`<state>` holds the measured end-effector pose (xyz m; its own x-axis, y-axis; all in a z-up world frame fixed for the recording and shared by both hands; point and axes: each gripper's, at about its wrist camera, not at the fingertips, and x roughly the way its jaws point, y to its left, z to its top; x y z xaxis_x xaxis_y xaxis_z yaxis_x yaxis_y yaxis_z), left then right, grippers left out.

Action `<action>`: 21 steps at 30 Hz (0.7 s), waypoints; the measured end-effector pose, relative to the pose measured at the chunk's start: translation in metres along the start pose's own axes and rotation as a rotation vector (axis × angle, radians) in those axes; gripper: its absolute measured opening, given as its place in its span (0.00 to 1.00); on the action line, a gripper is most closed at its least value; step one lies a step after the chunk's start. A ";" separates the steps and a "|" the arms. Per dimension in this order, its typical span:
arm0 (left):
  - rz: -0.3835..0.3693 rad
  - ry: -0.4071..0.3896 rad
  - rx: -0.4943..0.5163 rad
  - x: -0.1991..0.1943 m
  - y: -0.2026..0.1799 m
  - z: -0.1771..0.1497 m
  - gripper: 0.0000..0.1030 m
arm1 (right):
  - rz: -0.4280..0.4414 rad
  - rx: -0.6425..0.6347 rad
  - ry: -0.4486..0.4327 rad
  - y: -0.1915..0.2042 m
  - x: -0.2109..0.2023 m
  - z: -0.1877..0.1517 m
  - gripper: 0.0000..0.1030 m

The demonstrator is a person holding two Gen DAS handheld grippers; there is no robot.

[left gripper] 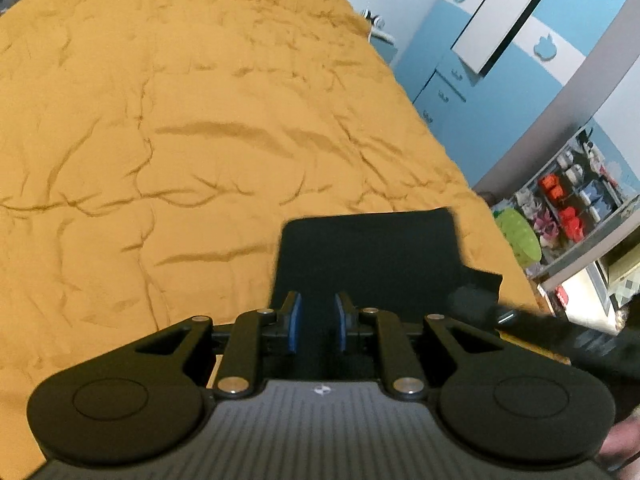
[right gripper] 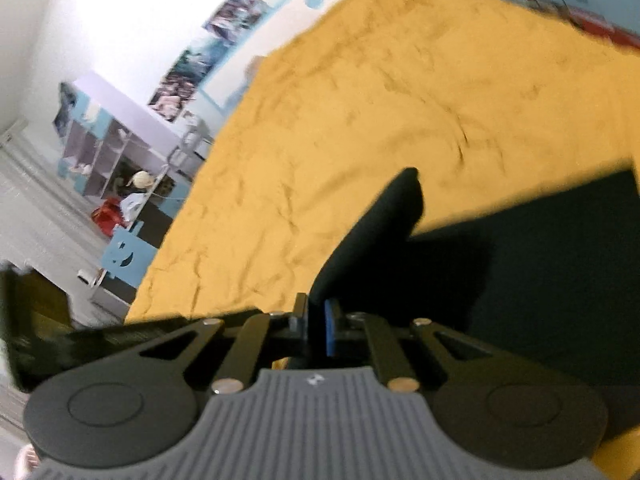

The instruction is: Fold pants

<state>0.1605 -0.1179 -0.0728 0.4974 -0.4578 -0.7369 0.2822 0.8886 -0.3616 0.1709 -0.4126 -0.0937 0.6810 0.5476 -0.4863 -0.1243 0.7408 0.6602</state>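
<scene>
Looking for writing, I find none that I can read: only a small white mark on the grey ribbed body of each tool, too small to make out, and pale blue apple shapes on the white band of the cupboard doors beyond the bed. The black pants lie folded on the wrinkled mustard bedspread, near its edge, with cluttered shelves past that edge. My left gripper hangs over the near end of the pants with its jaws a narrow way apart; its blue pads show bare, and I cannot tell whether the tips touch the cloth below. My right gripper has its jaws pinched together on a flap of the pants, which rises from between the pads in a dark tongue above the rest of the cloth spread to its right. In the right wrist view the room is blurred, with posters on the white wall
</scene>
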 end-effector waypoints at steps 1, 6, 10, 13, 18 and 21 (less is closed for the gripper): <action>-0.003 -0.004 0.000 -0.001 0.000 0.000 0.18 | -0.011 -0.014 -0.005 0.003 -0.009 0.009 0.02; -0.037 -0.005 0.030 0.007 -0.007 -0.001 0.18 | -0.022 -0.010 -0.012 -0.003 -0.049 0.041 0.03; -0.055 0.017 0.077 0.021 -0.019 -0.006 0.18 | -0.081 0.005 -0.011 -0.025 -0.074 0.051 0.03; -0.080 0.038 0.110 0.033 -0.026 -0.011 0.18 | -0.133 0.023 0.000 -0.048 -0.083 0.051 0.03; -0.134 0.076 0.190 0.055 -0.044 -0.022 0.18 | -0.225 0.080 0.024 -0.092 -0.082 0.042 0.02; -0.139 0.104 0.230 0.066 -0.052 -0.030 0.18 | -0.266 0.096 0.039 -0.112 -0.080 0.034 0.02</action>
<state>0.1543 -0.1939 -0.1199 0.3570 -0.5590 -0.7484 0.5263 0.7823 -0.3332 0.1546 -0.5525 -0.1096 0.6523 0.3551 -0.6697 0.1247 0.8211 0.5569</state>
